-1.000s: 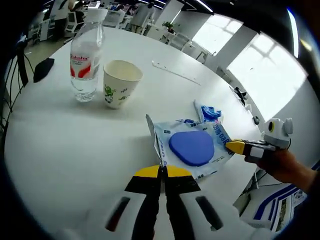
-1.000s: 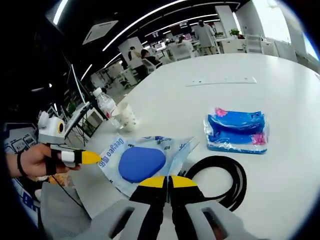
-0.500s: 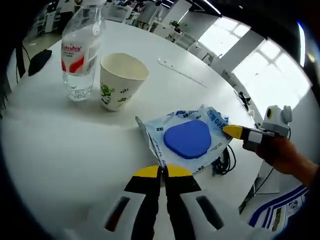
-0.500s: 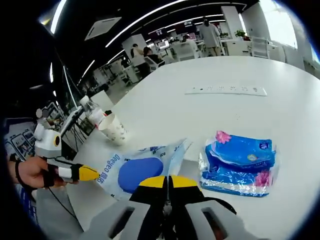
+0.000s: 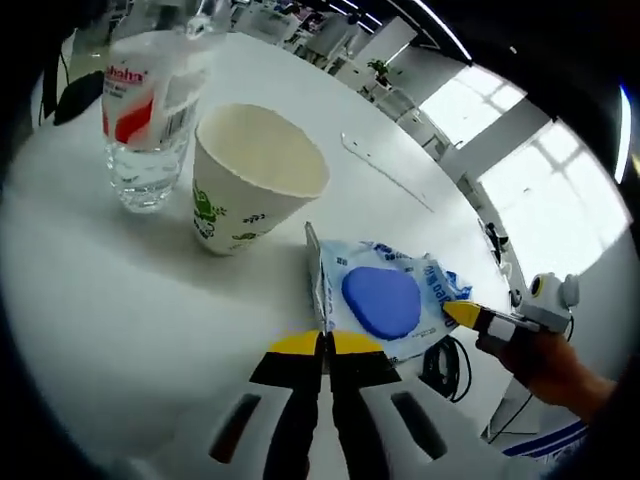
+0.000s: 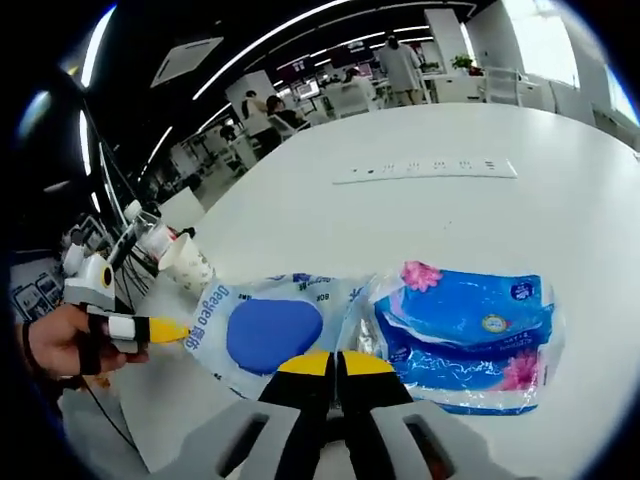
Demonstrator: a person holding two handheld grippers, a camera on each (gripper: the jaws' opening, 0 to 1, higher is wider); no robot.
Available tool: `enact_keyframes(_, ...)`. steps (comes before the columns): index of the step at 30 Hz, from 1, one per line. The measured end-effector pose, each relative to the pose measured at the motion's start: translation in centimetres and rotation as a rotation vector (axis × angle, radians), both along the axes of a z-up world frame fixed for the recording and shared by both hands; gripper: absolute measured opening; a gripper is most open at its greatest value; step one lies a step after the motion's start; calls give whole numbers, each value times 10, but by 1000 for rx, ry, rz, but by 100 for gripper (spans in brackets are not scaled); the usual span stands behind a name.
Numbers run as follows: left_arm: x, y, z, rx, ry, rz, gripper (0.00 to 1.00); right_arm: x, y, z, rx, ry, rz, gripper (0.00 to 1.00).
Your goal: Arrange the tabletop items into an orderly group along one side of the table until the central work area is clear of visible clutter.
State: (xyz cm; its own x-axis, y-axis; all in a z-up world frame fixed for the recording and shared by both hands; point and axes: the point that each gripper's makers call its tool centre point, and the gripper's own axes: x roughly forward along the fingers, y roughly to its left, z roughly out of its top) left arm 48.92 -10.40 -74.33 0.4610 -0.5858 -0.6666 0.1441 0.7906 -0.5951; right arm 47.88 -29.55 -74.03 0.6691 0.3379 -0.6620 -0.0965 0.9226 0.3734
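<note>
Nearer the cup (image 5: 255, 185) now, both grippers pinch the packet (image 5: 385, 300) (contents unreadable).

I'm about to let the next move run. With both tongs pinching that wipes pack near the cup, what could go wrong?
1. The pack is held at opposite edges by the left tongs and right tongs; pulling apart may tear it or slip a grip.
2. The cup sits close to the pack; a swing could tip it.
3. The bottle beside the cup might go over too.

"deeyeo" on wipes pack (image 6: 262, 330).
</note>
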Motion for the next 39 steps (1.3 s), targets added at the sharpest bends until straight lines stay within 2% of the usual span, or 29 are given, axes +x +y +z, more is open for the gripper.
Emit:
enact_keyframes(1,3,-2,0,-15,6,21,0,0,-3,-3,20,6,-27,0)
enact_keyframes(5,15,-2,2,-33,-7,59,0,0,-1,-5,20,8,-21,0)
enact_keyframes(10,27,9,-3,-50,1,129,0,8,6,-4,44,-1,-16,0)
enact_keyframes(17,31,11,-5,-46,-3,152,0,15,8,-5,47,-6,-12,0)
enact_keyframes(24,35,14,-7,-71,11,185,0,18,8,-7,61,-4,-19,0)
enact_keyframes(32,39,14,-1,-103,9,220,0,18,9,-6,54,-2,-30,2)
enact_keyframes(35,40,19,-1,-95,0,224,0,16,8,-6,50,0,-36,3)
enact_keyframes(39,37,22,1,-129,4,238,6,11,5,-6,57,9,-58,7)
